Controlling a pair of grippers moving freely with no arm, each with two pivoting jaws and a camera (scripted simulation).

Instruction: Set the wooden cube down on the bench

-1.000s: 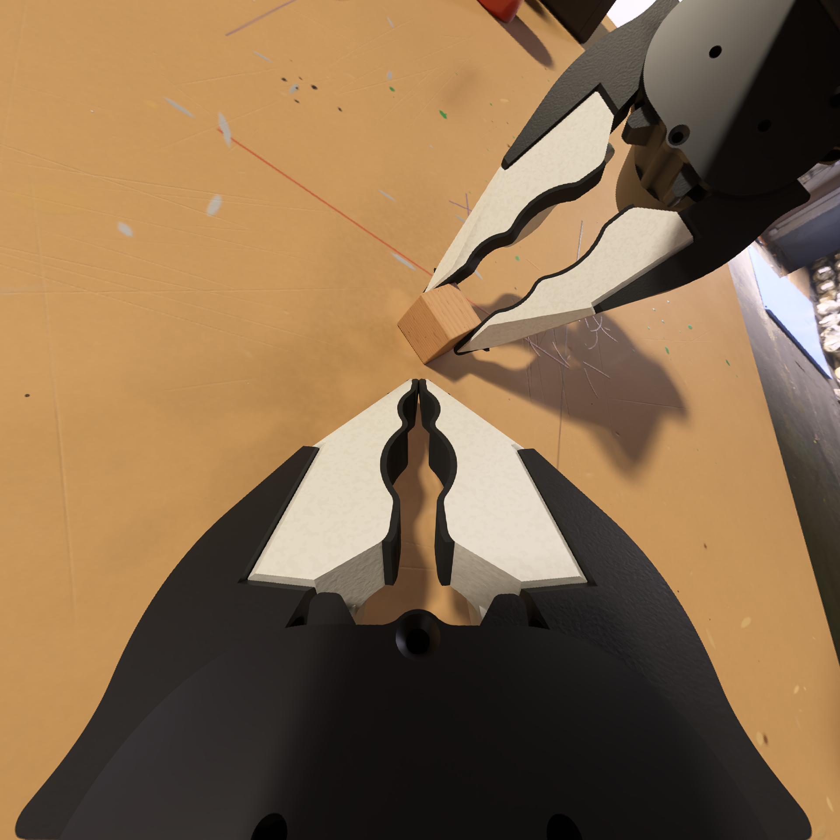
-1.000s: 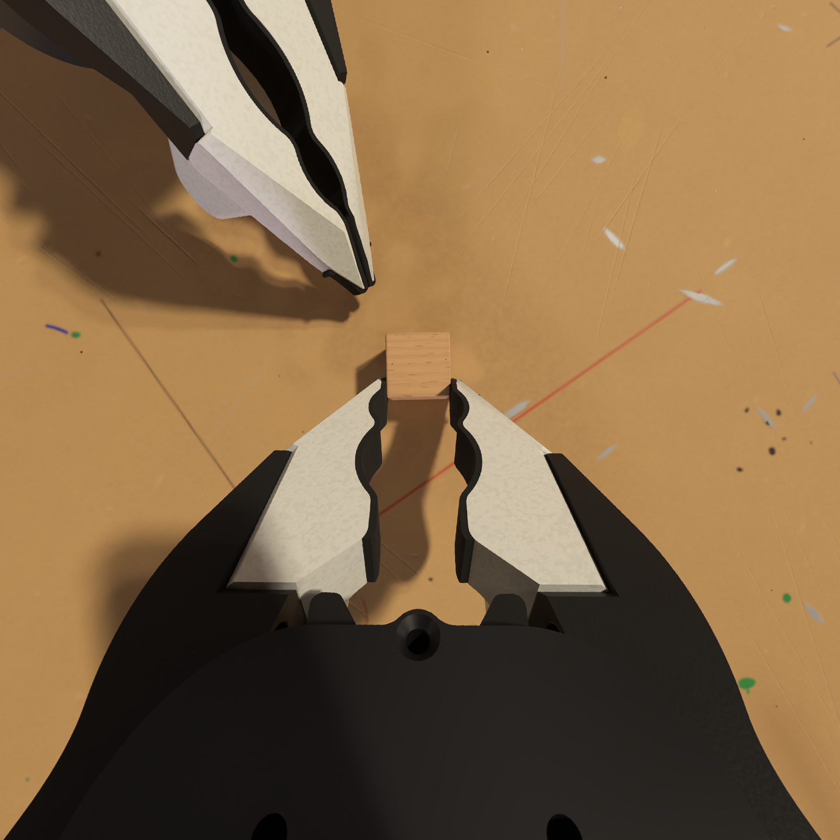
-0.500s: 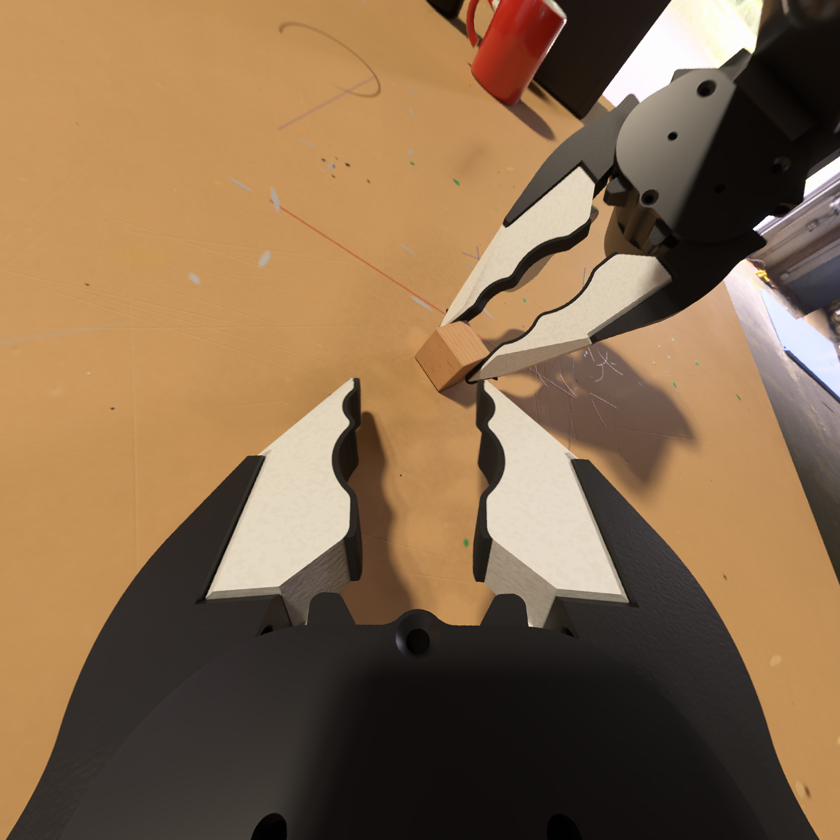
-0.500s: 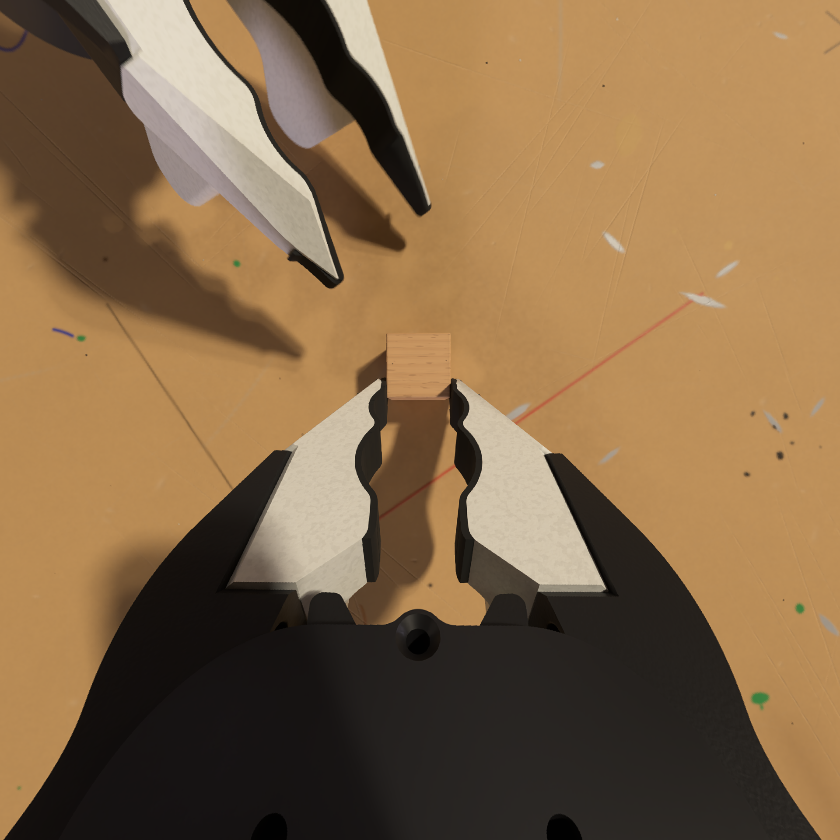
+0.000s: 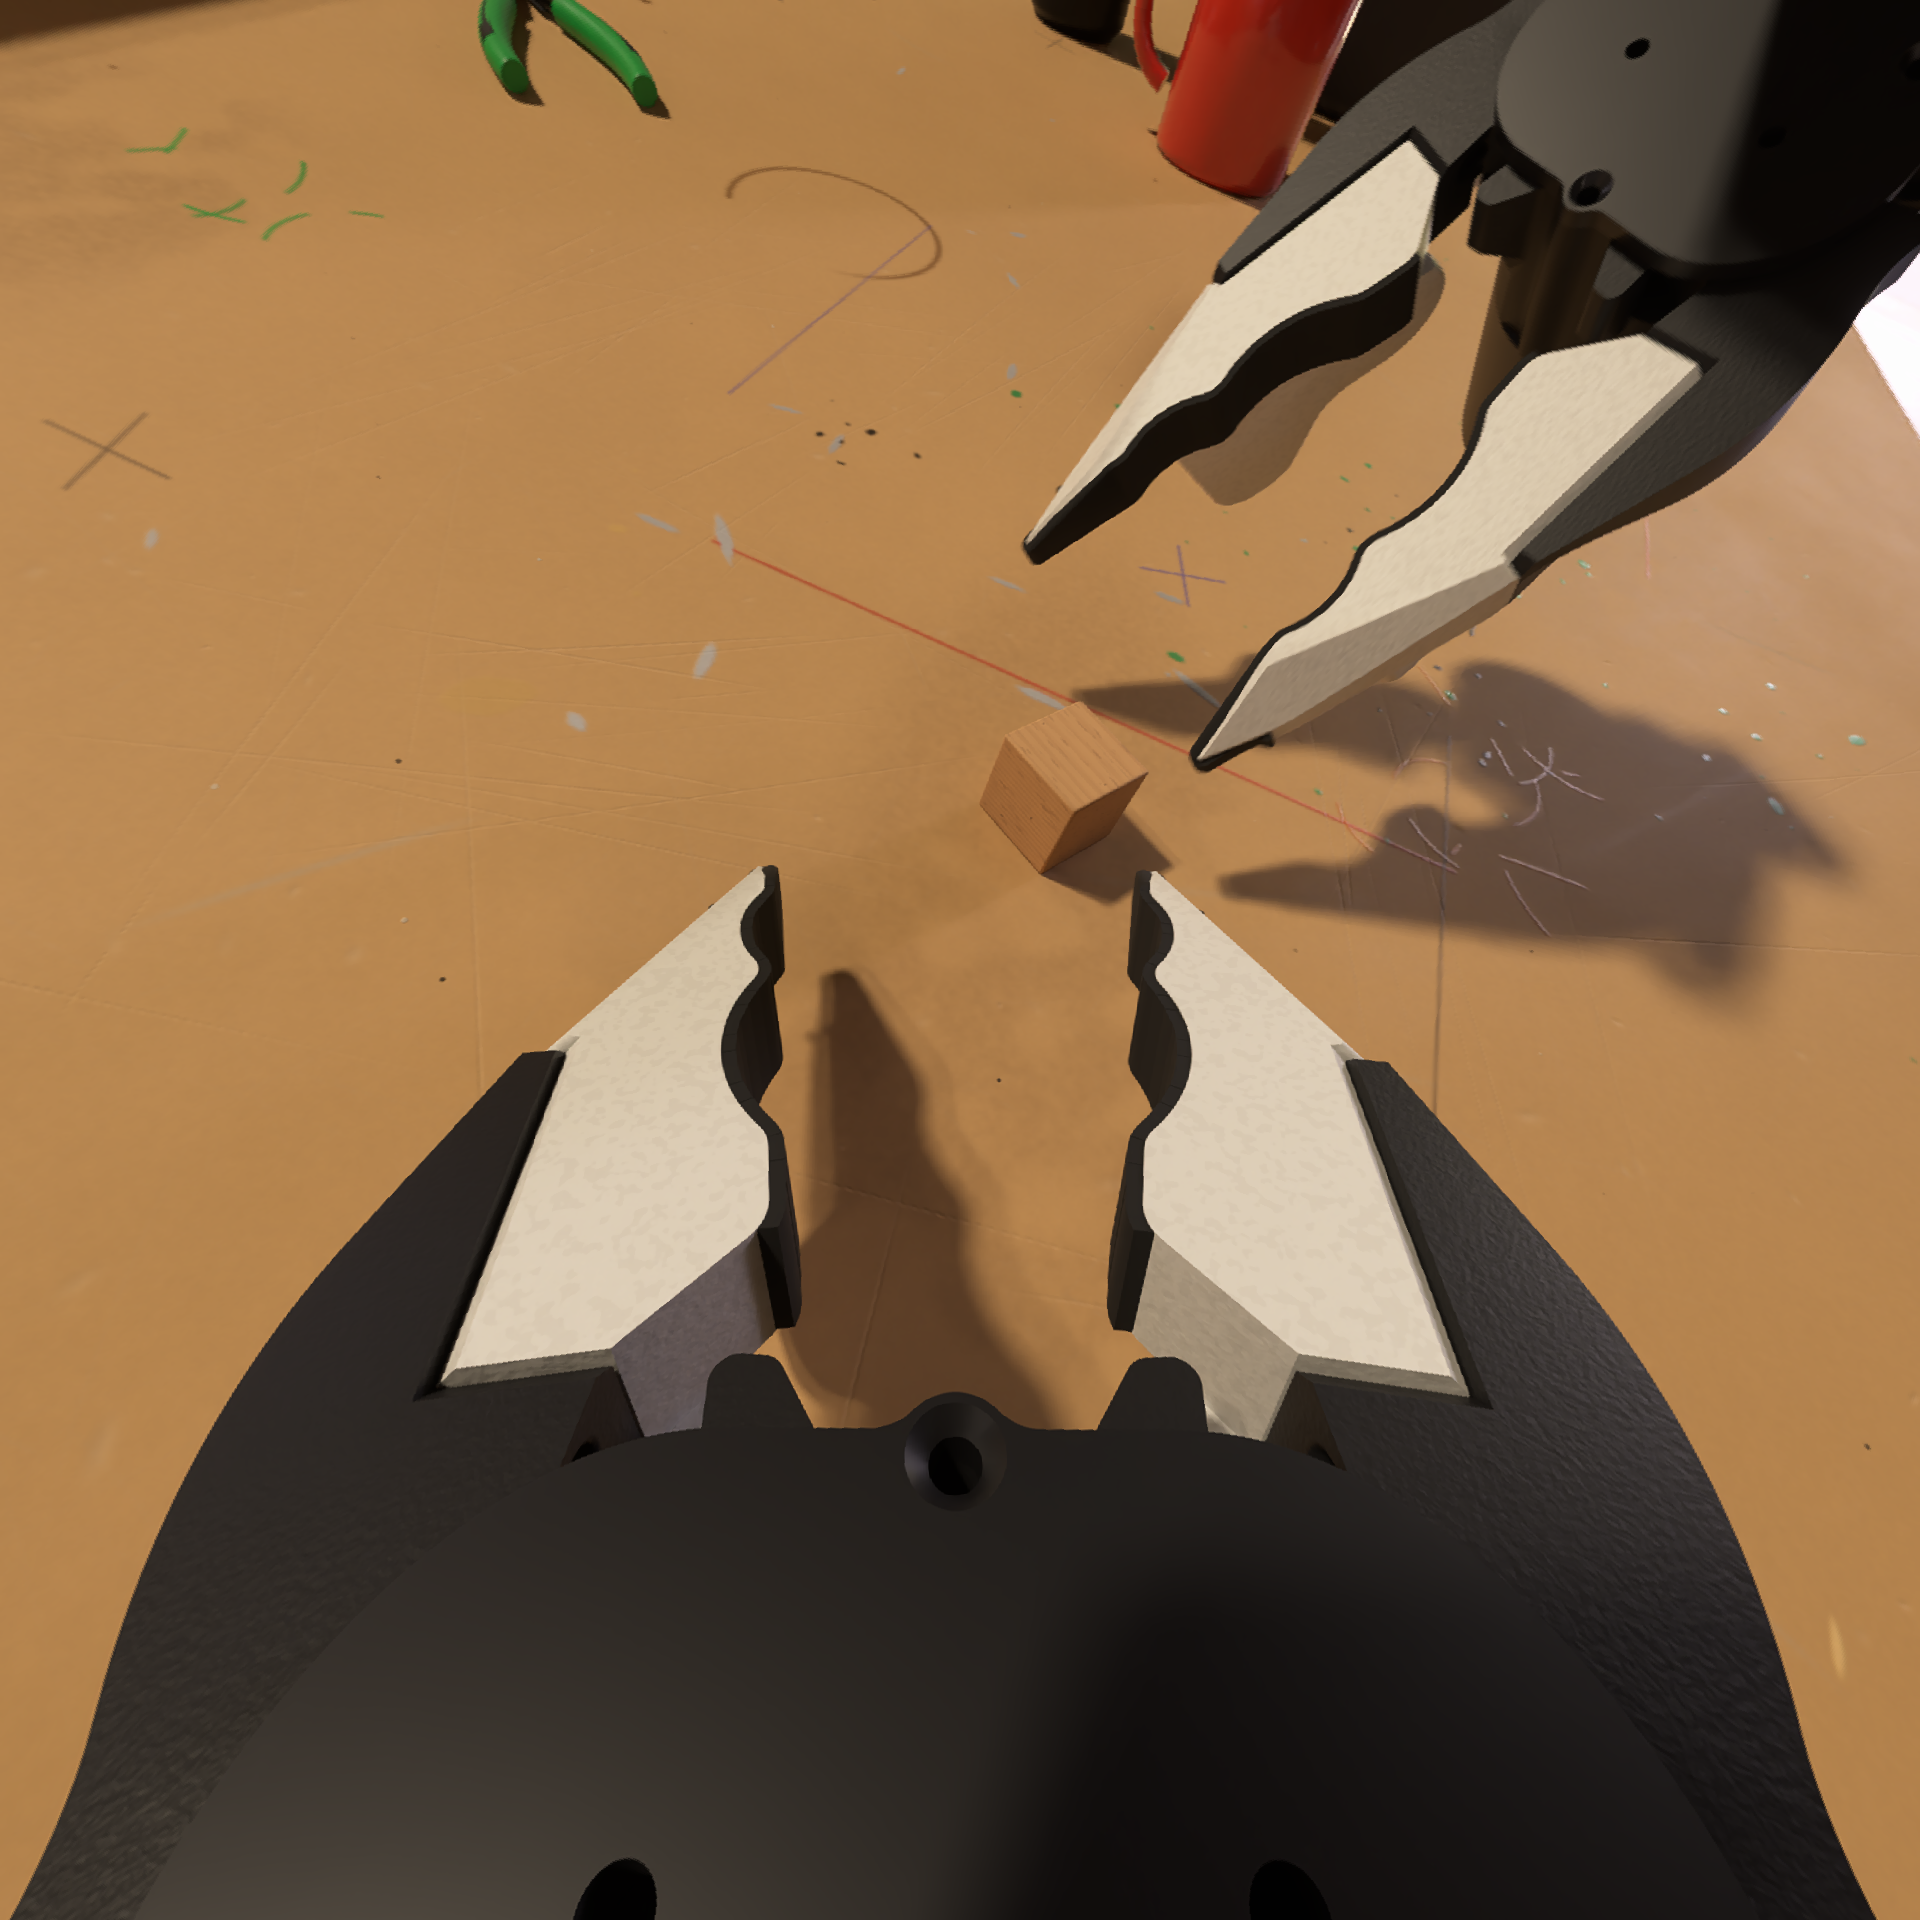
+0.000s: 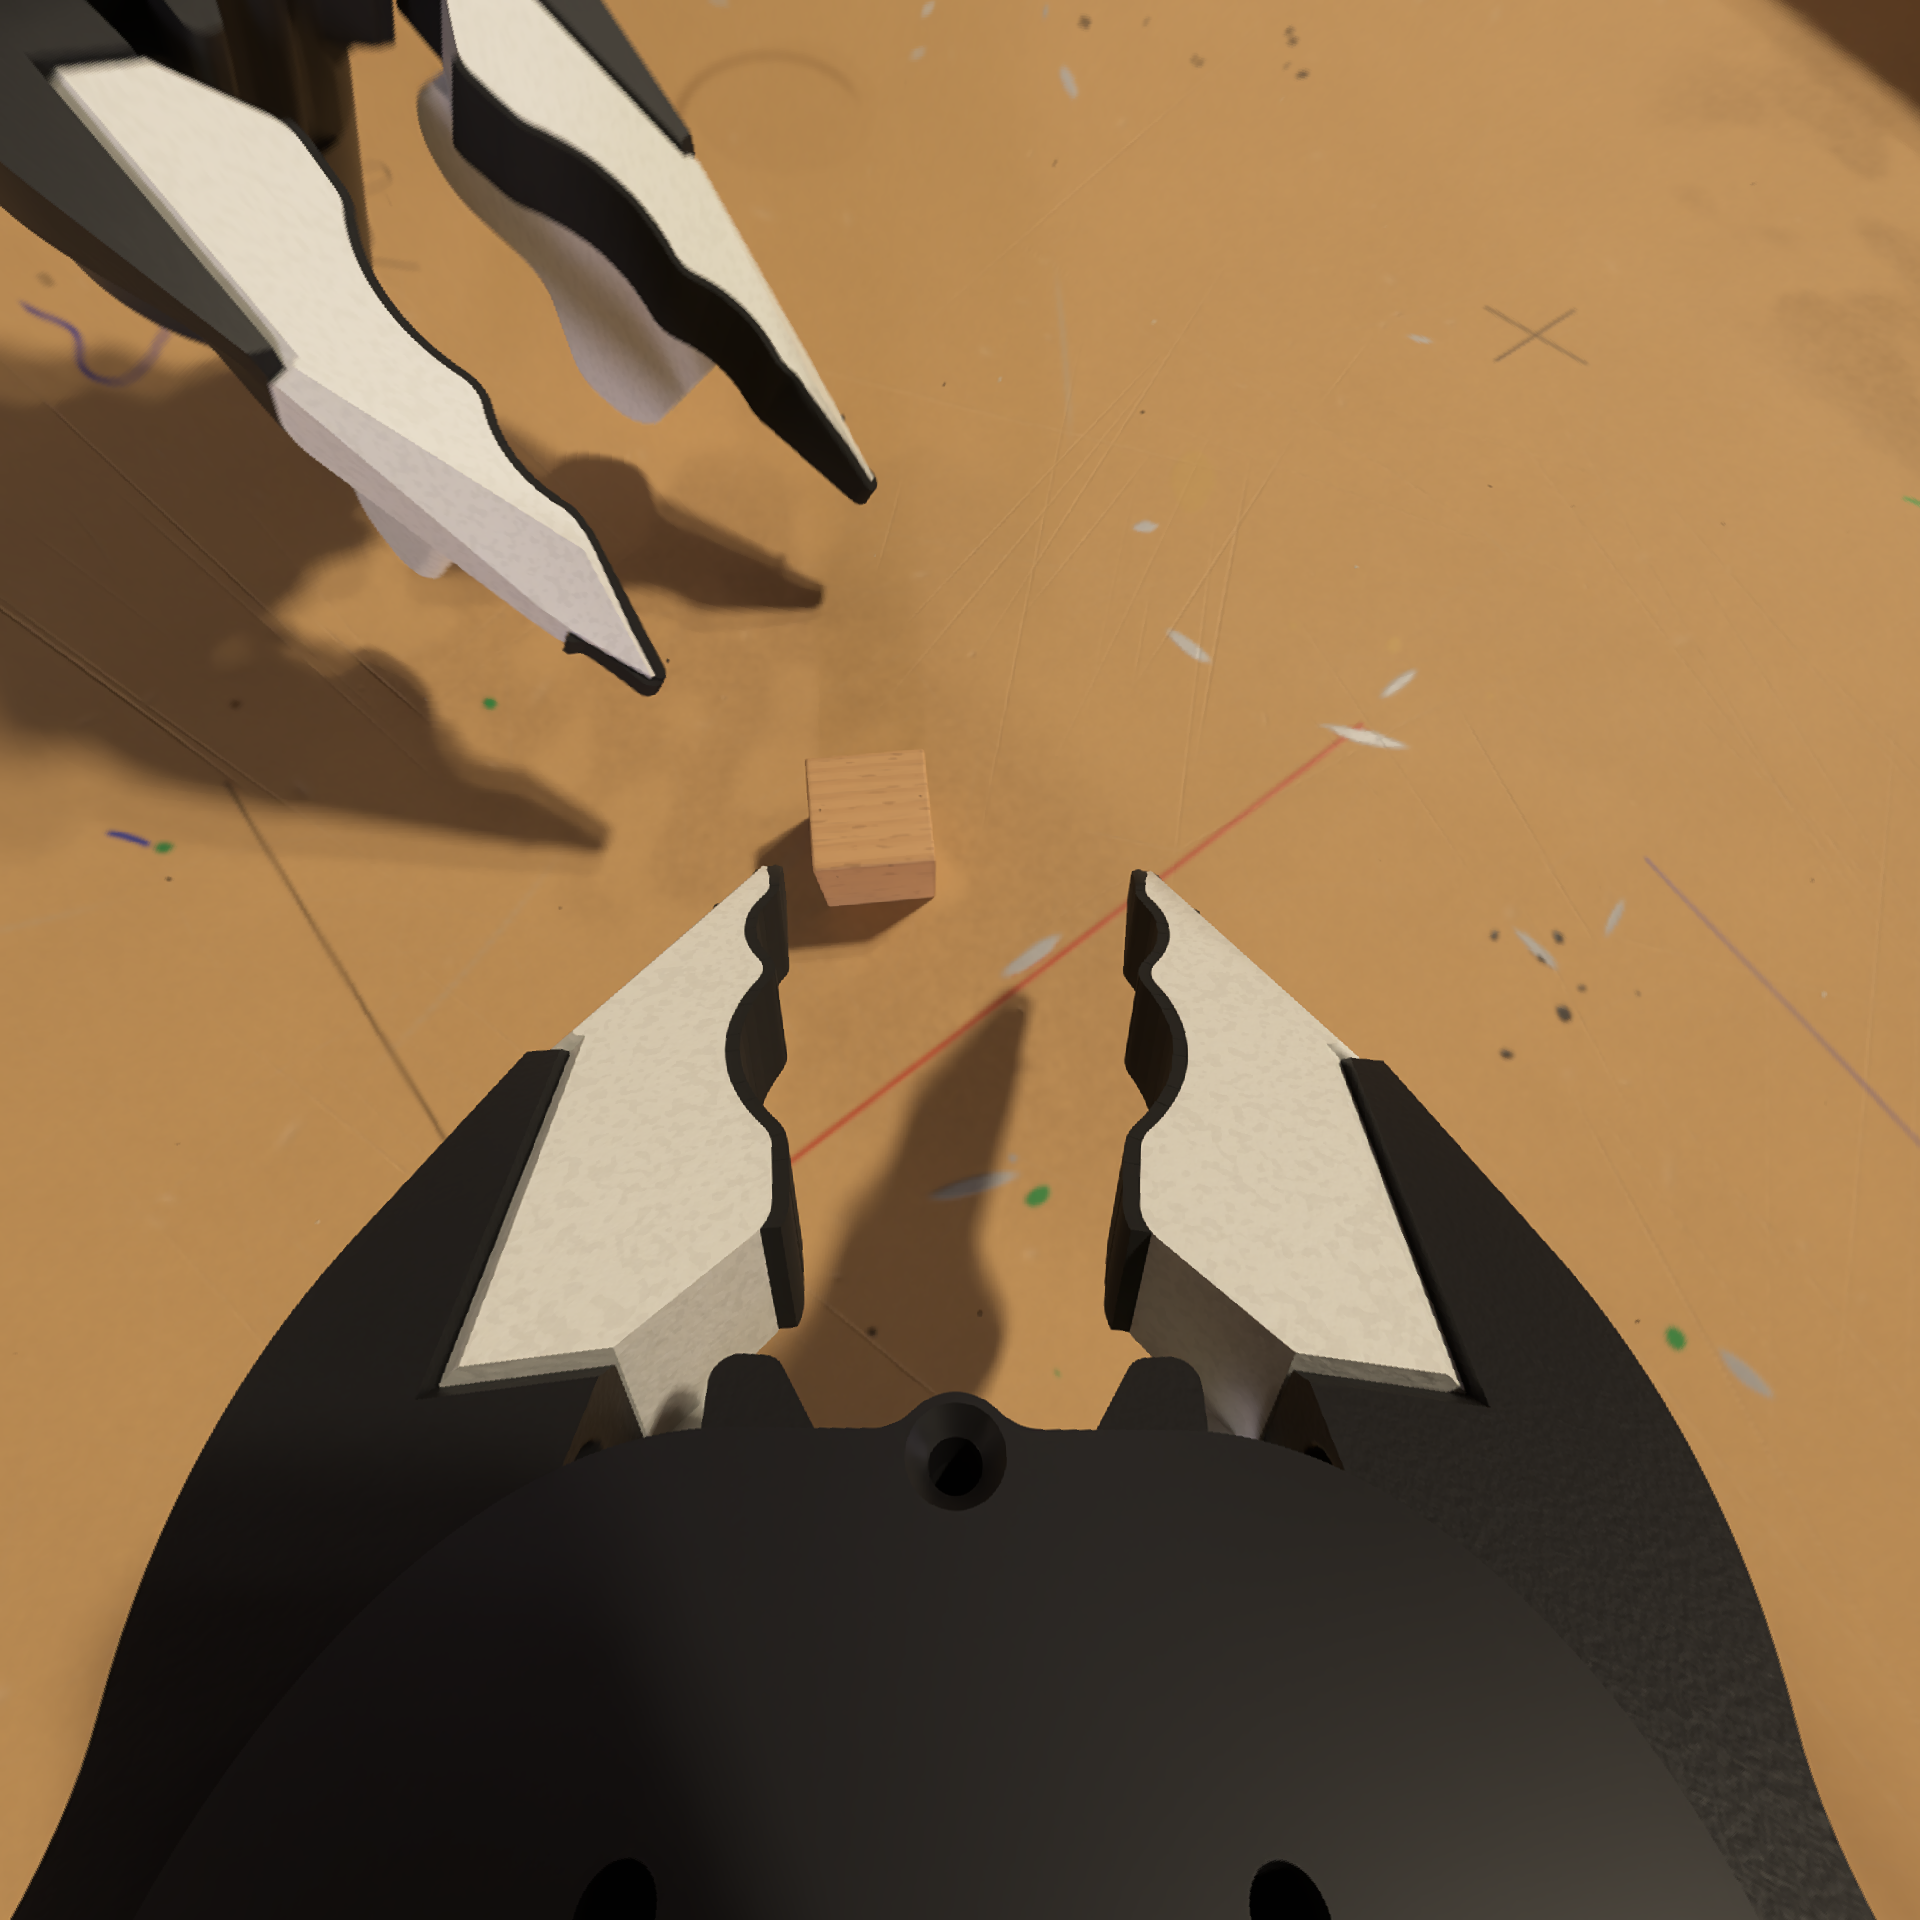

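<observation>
The small wooden cube (image 5: 1062,795) rests on the brown bench (image 5: 416,727), free of both grippers. It also shows in the right wrist view (image 6: 871,826). My left gripper (image 5: 954,878) is open and empty, its tips just short of the cube. My right gripper (image 6: 952,878) is open and empty, raised above the bench with the cube just ahead of its left fingertip. In the left wrist view the right gripper (image 5: 1117,655) hangs open above and behind the cube. In the right wrist view the left gripper (image 6: 758,587) shows open at the upper left.
A red mug (image 5: 1242,88) stands at the far edge of the bench behind the right gripper. Green-handled pliers (image 5: 566,47) lie at the far left. The bench carries scratches, paint specks and a thin red line (image 5: 935,644).
My right gripper has opened, let go of the cube and lifted back from it. My left gripper has opened from shut and drawn back. The cube now lies on the bench.
</observation>
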